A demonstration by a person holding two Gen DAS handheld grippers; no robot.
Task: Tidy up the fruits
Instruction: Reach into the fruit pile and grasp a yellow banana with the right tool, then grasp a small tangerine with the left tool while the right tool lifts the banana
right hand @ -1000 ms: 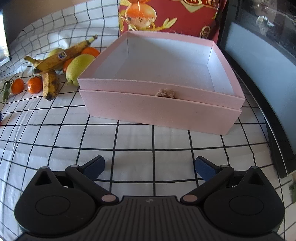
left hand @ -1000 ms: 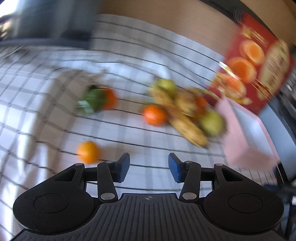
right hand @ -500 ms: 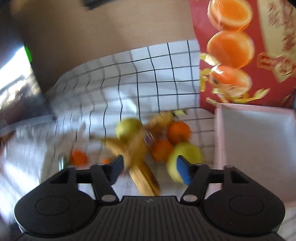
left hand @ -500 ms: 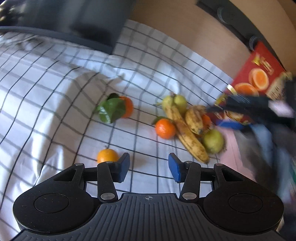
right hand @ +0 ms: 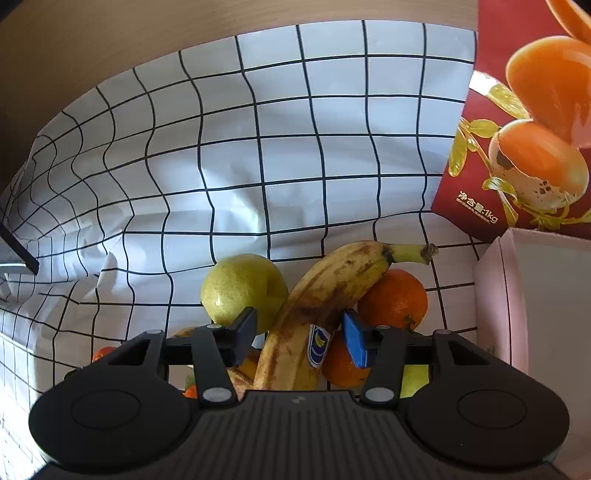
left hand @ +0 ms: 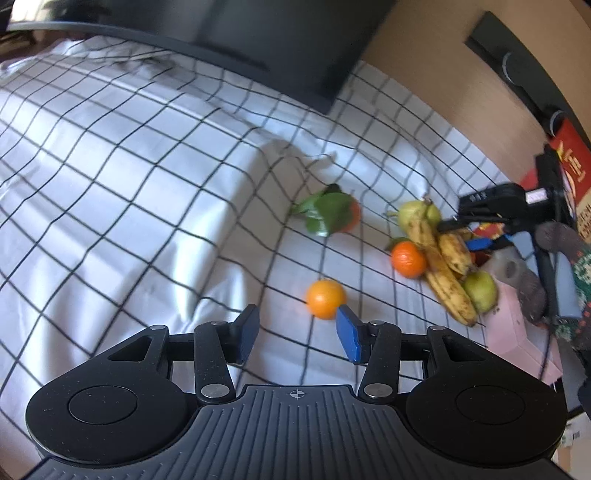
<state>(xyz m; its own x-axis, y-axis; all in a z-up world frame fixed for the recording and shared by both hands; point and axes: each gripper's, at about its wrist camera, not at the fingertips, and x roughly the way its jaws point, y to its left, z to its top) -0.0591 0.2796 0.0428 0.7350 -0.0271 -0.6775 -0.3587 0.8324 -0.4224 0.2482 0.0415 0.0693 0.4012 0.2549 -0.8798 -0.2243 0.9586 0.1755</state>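
My right gripper (right hand: pixel 300 336) hangs over the fruit pile with its jaws closing. A spotted banana (right hand: pixel 325 288) with a blue sticker lies between the pads, and I see no firm contact. A yellow-green pear (right hand: pixel 243 288) sits to its left and an orange (right hand: pixel 393 299) to its right. A second orange (right hand: pixel 343 363) lies lower down. My left gripper (left hand: pixel 298 334) is open and empty above the cloth. A loose orange (left hand: pixel 325 298) lies just beyond its right fingertip. A leafy orange (left hand: pixel 349 216) lies farther off.
The pink box (right hand: pixel 535 295) stands right of the pile, with a red fruit carton (right hand: pixel 517 147) behind it. In the left wrist view the pile (left hand: pixel 443 266) lies at the right under a person's sleeve (left hand: pixel 580 266). A dark monitor (left hand: pixel 258 33) stands at the back of the checked cloth (left hand: pixel 147 184).
My right gripper swung from in front of the pink box to the fruit pile and narrowed its jaws around the banana. The left gripper shifted, bringing the loose orange near its right fingertip.
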